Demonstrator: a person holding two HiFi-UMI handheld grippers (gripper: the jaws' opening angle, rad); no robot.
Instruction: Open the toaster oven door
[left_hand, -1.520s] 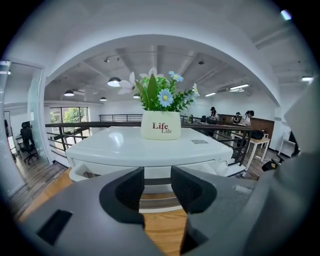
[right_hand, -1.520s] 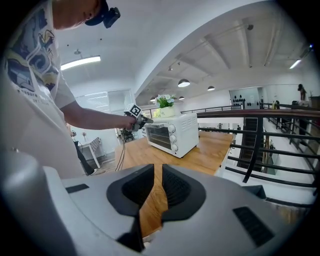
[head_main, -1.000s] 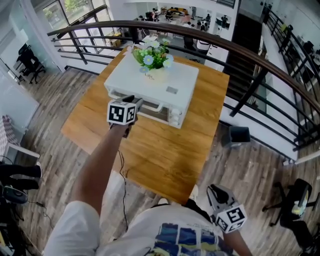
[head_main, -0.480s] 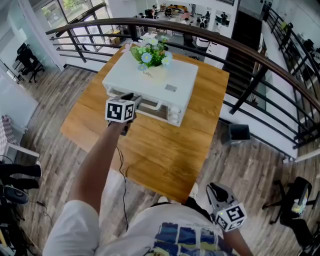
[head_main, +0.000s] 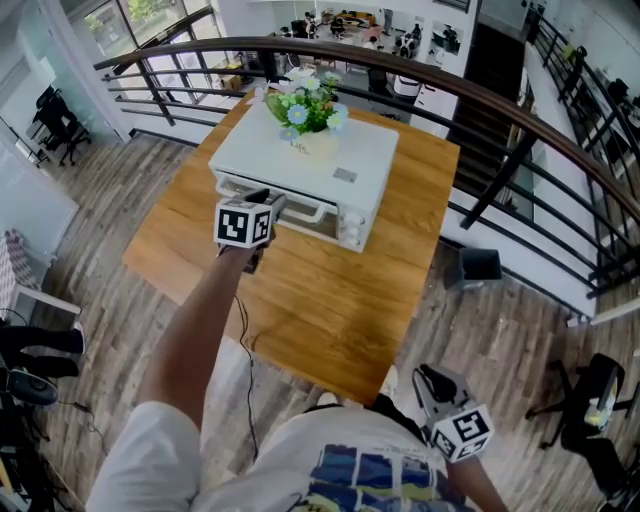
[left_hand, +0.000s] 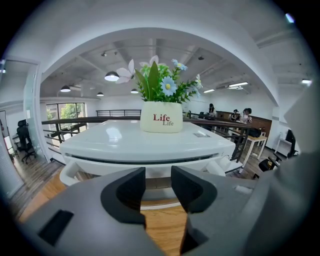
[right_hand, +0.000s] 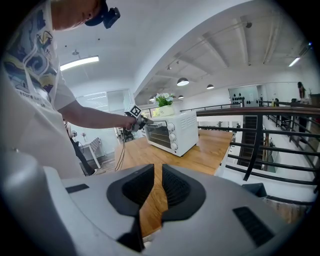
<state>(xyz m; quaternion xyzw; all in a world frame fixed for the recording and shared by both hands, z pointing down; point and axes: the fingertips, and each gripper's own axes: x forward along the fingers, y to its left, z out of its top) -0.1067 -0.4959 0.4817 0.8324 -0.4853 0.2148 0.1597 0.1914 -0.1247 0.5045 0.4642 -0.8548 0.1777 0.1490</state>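
A white toaster oven (head_main: 352, 160) stands at the far side of a wooden table (head_main: 330, 300), its door facing me. The left gripper view has it close up (left_hand: 120, 142); the right gripper view shows it far off (right_hand: 172, 131). My left gripper (head_main: 268, 203) reaches out to the left part of the door handle (head_main: 308, 208). Its jaws (left_hand: 158, 177) stand a little apart, and a white bar shows through the gap; nothing is clamped. My right gripper (head_main: 428, 382) hangs by my side off the table's near corner, jaws (right_hand: 158, 172) almost touching and empty.
A pot of flowers (head_main: 305, 115) stands on the oven's top (left_hand: 161, 116). A curved dark railing (head_main: 480, 95) runs behind the table, with a drop beyond it. A dark bin (head_main: 478, 270) sits on the floor to the right. A cable hangs off the table's near left edge.
Almost nothing: my left gripper stays at the door handle and the right one stays by my side. The head view has shifted slightly.
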